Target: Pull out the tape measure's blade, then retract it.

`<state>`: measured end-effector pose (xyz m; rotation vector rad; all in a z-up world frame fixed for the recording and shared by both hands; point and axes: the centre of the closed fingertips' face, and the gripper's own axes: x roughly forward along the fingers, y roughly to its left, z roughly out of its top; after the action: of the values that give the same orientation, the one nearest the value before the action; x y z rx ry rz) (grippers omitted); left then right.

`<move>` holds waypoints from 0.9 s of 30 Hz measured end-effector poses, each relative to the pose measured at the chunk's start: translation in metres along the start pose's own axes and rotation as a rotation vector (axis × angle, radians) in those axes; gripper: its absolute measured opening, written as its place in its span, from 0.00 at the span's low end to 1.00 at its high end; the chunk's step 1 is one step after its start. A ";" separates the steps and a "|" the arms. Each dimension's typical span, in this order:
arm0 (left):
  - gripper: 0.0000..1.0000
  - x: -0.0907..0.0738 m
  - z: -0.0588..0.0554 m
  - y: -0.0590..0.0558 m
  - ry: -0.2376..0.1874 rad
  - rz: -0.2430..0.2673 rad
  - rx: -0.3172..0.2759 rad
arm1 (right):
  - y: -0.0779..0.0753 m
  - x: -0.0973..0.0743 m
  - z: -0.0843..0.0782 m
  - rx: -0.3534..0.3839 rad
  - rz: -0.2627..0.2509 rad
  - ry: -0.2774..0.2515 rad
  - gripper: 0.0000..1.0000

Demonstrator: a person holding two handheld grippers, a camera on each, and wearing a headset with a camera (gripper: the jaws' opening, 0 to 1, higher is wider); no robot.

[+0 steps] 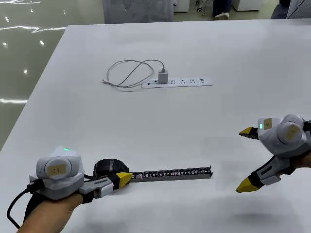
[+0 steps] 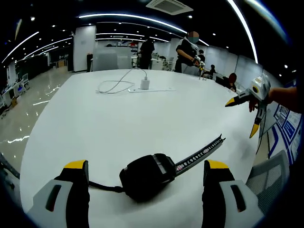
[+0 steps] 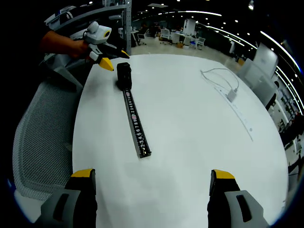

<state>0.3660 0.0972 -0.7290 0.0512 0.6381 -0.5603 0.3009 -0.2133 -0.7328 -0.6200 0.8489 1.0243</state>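
A black tape measure [image 1: 108, 169] lies at the near left of a white worktop [image 1: 228, 111], its blade [image 1: 172, 173] pulled out flat toward the right. The left gripper [image 2: 146, 166] has its jaws spread wide either side of the case (gripping nothing). The right gripper [image 1: 247, 158] hovers beyond the blade's tip, jaws wide apart and empty.

Bright, even light from ceiling strip lamps [image 2: 118, 16] falls on the white bench [image 1: 194, 126], shadows are faint, glare streaks the glossy floor [image 1: 24, 43], and both gripper views bend strongly at their edges.
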 end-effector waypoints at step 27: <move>0.99 0.014 -0.004 -0.004 -0.094 0.136 0.008 | -0.008 0.052 0.018 -0.114 0.068 0.039 0.99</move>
<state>0.3706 0.0883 -0.7398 0.0750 0.5360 -0.4313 0.3269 -0.1780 -0.7660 -0.7135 0.8552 1.1315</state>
